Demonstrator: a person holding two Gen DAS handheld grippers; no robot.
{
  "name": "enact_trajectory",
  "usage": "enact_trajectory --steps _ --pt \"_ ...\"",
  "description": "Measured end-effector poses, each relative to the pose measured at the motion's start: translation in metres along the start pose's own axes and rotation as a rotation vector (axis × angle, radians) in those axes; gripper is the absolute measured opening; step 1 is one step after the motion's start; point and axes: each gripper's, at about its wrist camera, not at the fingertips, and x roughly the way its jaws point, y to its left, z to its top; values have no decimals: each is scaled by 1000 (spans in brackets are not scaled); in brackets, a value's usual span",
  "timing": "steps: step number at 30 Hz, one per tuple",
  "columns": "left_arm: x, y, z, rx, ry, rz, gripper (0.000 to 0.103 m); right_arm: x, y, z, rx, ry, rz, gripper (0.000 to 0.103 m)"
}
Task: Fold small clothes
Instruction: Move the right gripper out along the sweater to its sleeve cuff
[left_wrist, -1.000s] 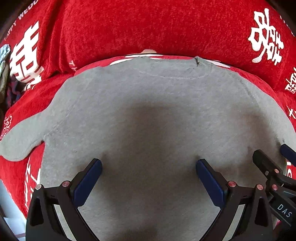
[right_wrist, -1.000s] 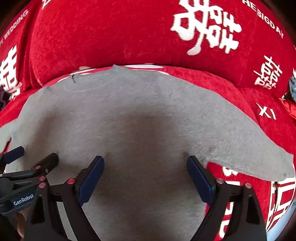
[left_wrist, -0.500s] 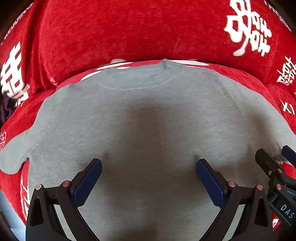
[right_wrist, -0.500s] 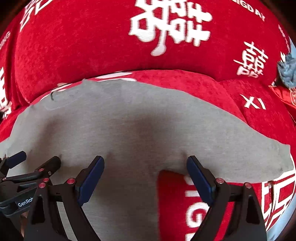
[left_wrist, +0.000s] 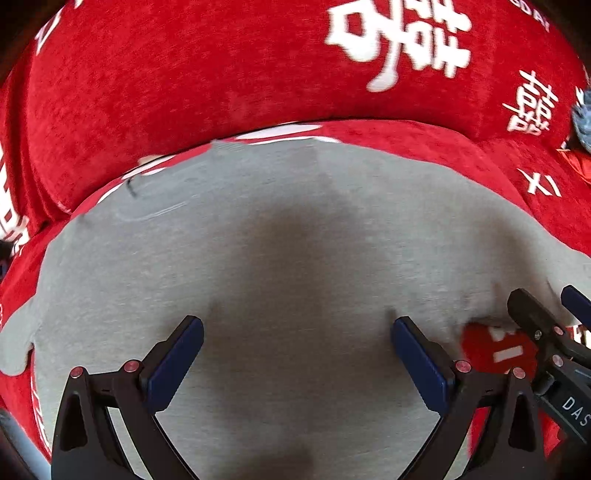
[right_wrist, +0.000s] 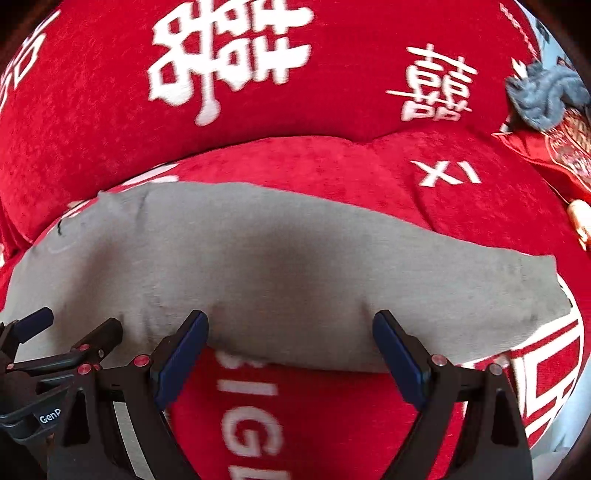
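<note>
Hovering low over the grey shirt (left_wrist: 295, 258), the left gripper (left_wrist: 297, 350) has its fingers (left_wrist: 173, 363) spread wide apart, nothing between them, both blue pads above the shirt body. Right gripper (right_wrist: 290, 349) is just beside it to the right, fingers (right_wrist: 400, 356) also wide apart and empty, tips at the shirt's near edge where the fabric is bunched up and bare red cover shows below. Shirt lies front-down or back-down, cannot tell which, spread on the red sofa cover (right_wrist: 332, 177); neckline toward the backrest, at far left in the right wrist view, one sleeve (right_wrist: 535, 291) stretched out to the right of the body. Each gripper shows at the edge of the other's camera. Writing: "DAS" on the right gripper's housing in the left view, "GenR…" cut off on the left gripper's in the right view. Cover print: white double-happiness characters (right_wrist: 225, 62) on the backrest behind the shirt, "XI" (right_wrist: 445, 171) right of the shirt, "IG" in front of it. Grey-blue cloth (right_wrist: 546, 94) crumpled far right of the shirt.
</note>
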Motion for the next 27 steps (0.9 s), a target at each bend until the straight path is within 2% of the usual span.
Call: enact_trajectory --steps 5,17,27 --pt "-5 -26 3 32 -15 11 102 -6 -33 -2 47 -15 -18 92" --pt "-16 -84 6 115 -41 -29 102 -20 -119 -13 175 -42 -79 92" --pt "-22 -130 5 177 -53 -45 102 -28 -168 -22 227 -61 -133 92"
